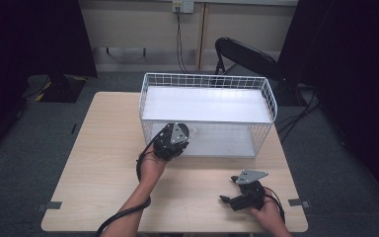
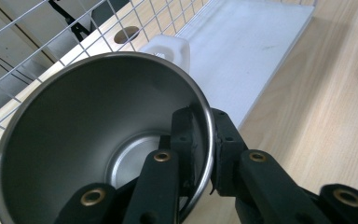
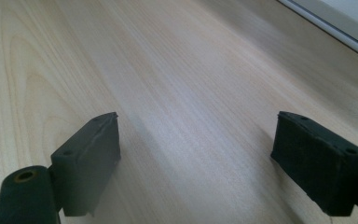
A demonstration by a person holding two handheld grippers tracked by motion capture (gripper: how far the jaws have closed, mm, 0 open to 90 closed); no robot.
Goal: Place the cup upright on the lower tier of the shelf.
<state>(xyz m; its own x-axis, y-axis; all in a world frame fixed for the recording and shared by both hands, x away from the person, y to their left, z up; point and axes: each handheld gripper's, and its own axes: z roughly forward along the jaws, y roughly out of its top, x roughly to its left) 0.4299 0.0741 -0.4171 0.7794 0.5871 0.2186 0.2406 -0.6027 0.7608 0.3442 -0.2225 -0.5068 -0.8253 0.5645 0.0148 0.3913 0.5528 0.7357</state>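
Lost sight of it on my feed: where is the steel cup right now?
The steel cup is pinched by its rim in the left tongs, at the front left corner of the wire basket in the high view.

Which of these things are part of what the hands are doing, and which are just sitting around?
In use:
left tool, shut on the steel cup's rim
white wire rack

Lying about:
right tool, open above the table
white container
black folding chair

My right gripper [image 3: 196, 163] hangs with its jaws spread wide over the pale wooden table [image 3: 168, 70], nothing between them. Beyond the table's far corner runs what may be a white board [image 3: 340, 18].
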